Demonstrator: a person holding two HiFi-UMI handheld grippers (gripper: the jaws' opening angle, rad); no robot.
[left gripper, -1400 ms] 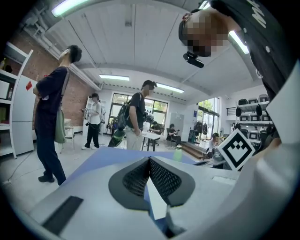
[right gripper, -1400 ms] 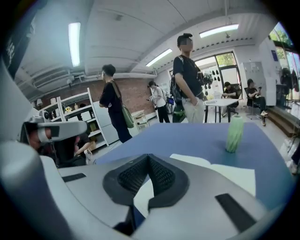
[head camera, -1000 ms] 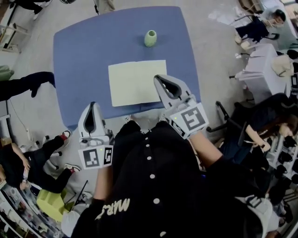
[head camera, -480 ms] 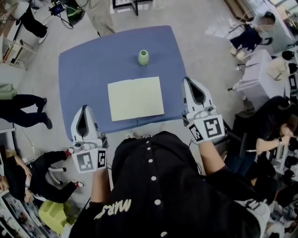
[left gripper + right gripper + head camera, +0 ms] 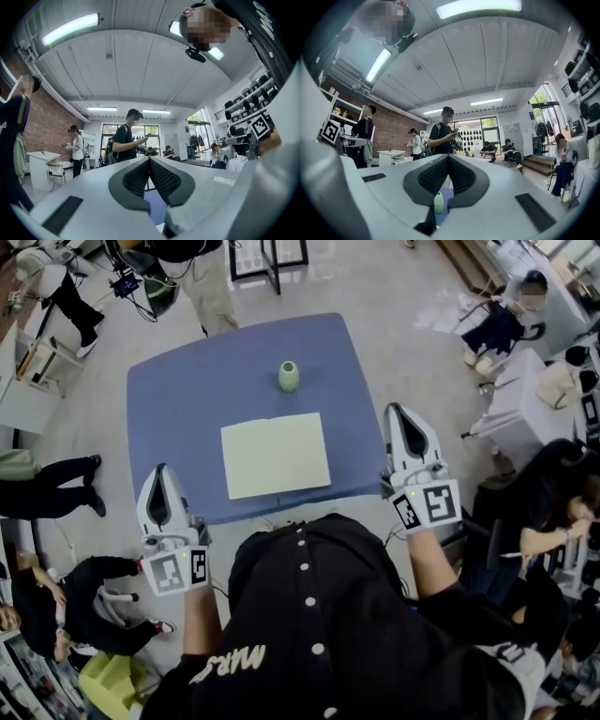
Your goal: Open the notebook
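The notebook (image 5: 276, 455) lies open and flat on the blue table (image 5: 187, 399), showing pale yellow-green pages. My left gripper (image 5: 157, 472) hovers off the table's near left corner, apart from the notebook. In the left gripper view its pads (image 5: 161, 176) meet with nothing between them, so this gripper (image 5: 150, 160) is shut and empty. My right gripper (image 5: 397, 411) is held beyond the table's right edge, level with the notebook. This gripper (image 5: 448, 156) is also shut and empty, pointing level across the room.
A small green vase (image 5: 289, 377) stands on the table behind the notebook and shows under the right gripper's pads (image 5: 438, 202). Several people stand or sit around the table. A white table (image 5: 525, 381) is at the right.
The right gripper has left the notebook's near right corner and swung out past the table's right edge. The left gripper drew back and to the left. The notebook stays open.
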